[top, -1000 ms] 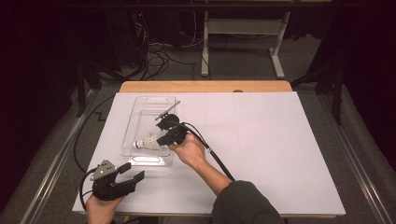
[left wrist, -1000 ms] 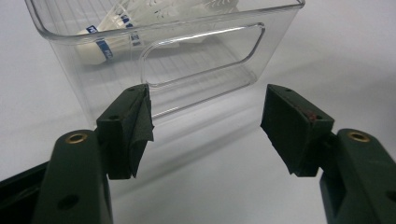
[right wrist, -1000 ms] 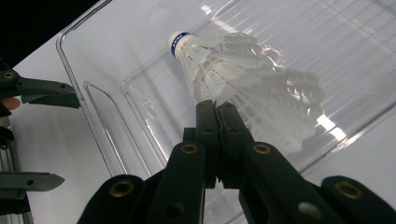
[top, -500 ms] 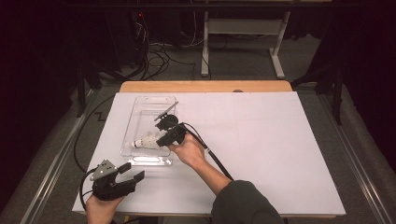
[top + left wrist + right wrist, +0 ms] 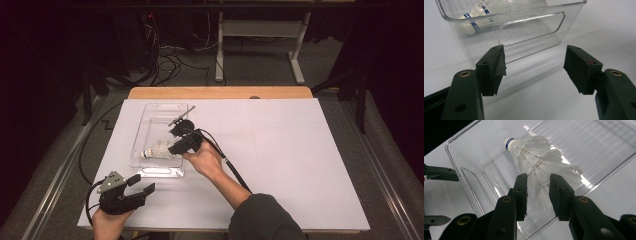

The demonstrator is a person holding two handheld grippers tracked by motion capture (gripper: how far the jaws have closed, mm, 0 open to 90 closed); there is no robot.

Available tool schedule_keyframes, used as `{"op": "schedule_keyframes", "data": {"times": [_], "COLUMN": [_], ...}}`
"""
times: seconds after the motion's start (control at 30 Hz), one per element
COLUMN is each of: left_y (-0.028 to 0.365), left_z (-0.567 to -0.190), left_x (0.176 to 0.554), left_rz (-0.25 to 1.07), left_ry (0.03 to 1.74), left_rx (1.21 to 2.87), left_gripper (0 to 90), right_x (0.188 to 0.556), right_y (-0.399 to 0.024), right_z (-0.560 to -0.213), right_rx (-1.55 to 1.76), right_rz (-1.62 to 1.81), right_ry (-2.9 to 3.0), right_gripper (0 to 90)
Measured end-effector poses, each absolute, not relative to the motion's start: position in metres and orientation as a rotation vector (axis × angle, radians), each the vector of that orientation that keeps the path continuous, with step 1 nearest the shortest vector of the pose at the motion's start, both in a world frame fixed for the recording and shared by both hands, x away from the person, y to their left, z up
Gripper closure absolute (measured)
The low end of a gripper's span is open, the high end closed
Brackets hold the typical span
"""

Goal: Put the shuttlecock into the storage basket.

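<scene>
We see the white shuttlecock (image 5: pixel 537 162) lying on its side inside the clear plastic bin (image 5: pixel 150 112), its blue-banded cork tip toward the bin's left wall in the high view and its feather skirt toward the right gripper (image 5: pixel 537 192). That skirt sits between the right gripper's two black jaws, which have just been opening: in the right gripper view a gap shows on each side of the feathers, so the pads no longer press on them and the shuttlecock is released into the bin. A second ago the gripper was clamped on it at nearly the same spot above the bin; the shuttlecock has barely shifted since then. The right hand (image 5: pixel 206 160) leans over the bin's near right edge.

The bin stands on the white table (image 5: pixel 300 165), toward its left side. Near the table's front left corner, the left gripper (image 5: pixel 135 187) rests with its jaws spread wide and nothing between them, unchanged from before, facing the bin's near wall.
</scene>
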State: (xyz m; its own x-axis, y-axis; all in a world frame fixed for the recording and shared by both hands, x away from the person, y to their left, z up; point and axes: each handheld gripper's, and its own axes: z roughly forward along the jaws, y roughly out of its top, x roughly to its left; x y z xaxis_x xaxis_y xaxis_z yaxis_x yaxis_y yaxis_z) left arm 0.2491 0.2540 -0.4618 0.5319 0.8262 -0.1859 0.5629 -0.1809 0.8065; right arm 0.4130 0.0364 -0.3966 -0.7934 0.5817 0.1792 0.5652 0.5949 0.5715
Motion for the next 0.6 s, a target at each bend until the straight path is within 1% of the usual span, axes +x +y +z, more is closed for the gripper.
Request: {"op": "schedule_keyframes", "data": {"times": [0.5,0.6], "left_y": [0.253,0.253], "left_z": [-0.462,-0.462], "left_x": [0.249,0.249], "left_rz": [0.37,0.369], "left_ry": [1.142,1.143], "left_rx": [1.868,1.868], "left_gripper": [34.2,34.2], "right_x": [0.41,0.41], "right_y": [0.024,0.023], "right_z": [-0.392,-0.391], "right_rx": [0.98,0.974], "right_rz": [1.058,1.063], "right_ry": [2.742,2.736], "right_gripper": [64.5,62.8]}}
